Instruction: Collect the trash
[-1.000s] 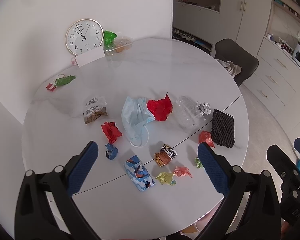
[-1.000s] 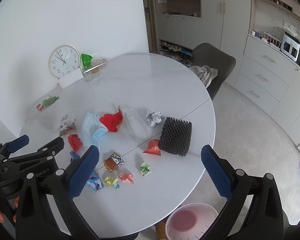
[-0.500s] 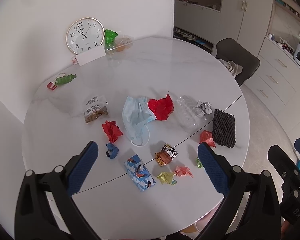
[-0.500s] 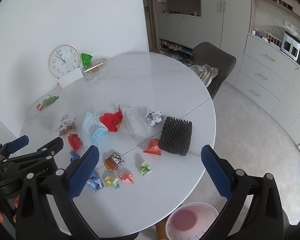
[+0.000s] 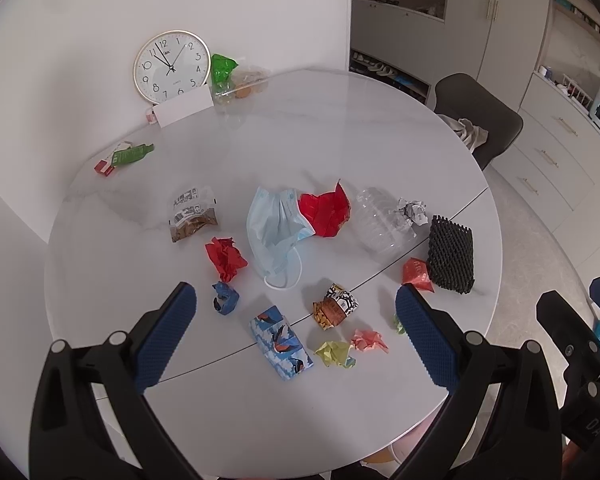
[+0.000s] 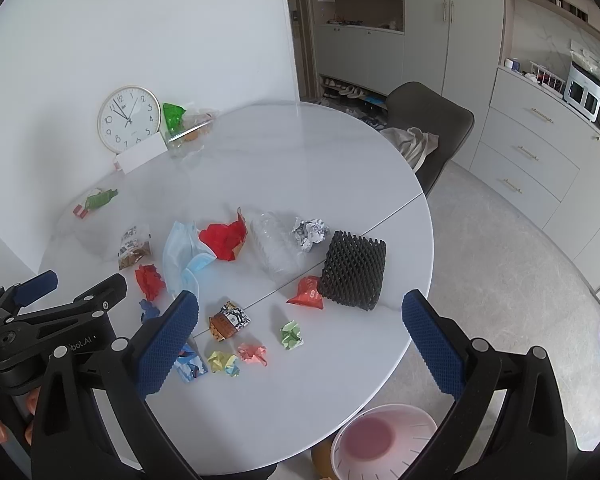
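Trash lies scattered on a round white table [image 5: 340, 128]: a blue face mask [image 5: 272, 224], red wrapper [image 5: 326, 210], crushed clear bottle [image 5: 380, 220], black foam net [image 5: 450, 256], crumpled red paper [image 5: 225, 258], blue patterned packet [image 5: 282, 342], and small paper balls [image 5: 334, 354]. My left gripper [image 5: 296, 338] is open and empty above the table's near edge. My right gripper [image 6: 300, 340] is open and empty, further right; the net [image 6: 354, 270] and a pink bin [image 6: 384, 440] on the floor show in its view.
A wall clock [image 5: 172, 66], a white card and a clear bag with green wrap [image 5: 222, 68] stand at the table's back. A snack bag [image 5: 192, 218] and a green packet [image 5: 130, 155] lie left. A dark chair [image 6: 428, 124] stands behind the table, cabinets to the right.
Both grippers have hardly moved; the left view has shifted very slightly. Nothing on the table has moved.
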`<state>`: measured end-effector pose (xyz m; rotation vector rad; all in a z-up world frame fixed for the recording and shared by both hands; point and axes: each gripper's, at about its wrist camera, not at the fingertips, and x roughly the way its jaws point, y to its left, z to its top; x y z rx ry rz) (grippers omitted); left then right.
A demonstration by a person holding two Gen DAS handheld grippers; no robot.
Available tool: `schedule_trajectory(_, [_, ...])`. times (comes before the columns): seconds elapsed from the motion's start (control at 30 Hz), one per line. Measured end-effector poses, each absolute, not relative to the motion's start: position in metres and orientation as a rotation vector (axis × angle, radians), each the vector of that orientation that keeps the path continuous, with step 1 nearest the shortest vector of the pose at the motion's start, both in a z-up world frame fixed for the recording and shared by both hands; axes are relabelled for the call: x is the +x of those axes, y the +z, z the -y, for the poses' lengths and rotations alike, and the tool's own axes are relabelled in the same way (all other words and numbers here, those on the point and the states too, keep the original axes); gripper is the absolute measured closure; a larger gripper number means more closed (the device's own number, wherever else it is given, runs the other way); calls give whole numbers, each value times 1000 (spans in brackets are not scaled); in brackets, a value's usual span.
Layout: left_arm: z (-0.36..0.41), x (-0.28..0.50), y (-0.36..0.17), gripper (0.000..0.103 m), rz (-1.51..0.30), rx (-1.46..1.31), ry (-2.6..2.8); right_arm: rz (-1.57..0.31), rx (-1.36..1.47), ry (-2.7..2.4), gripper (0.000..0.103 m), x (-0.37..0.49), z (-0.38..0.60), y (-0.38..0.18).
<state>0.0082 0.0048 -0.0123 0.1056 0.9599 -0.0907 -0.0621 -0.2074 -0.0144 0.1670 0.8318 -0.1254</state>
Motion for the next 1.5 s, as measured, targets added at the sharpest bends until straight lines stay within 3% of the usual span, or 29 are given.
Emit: schedule_trajectory(1.5, [-11,9,-18,8,-965,95,-95,-845,167,-122,2,-61,203,-22])
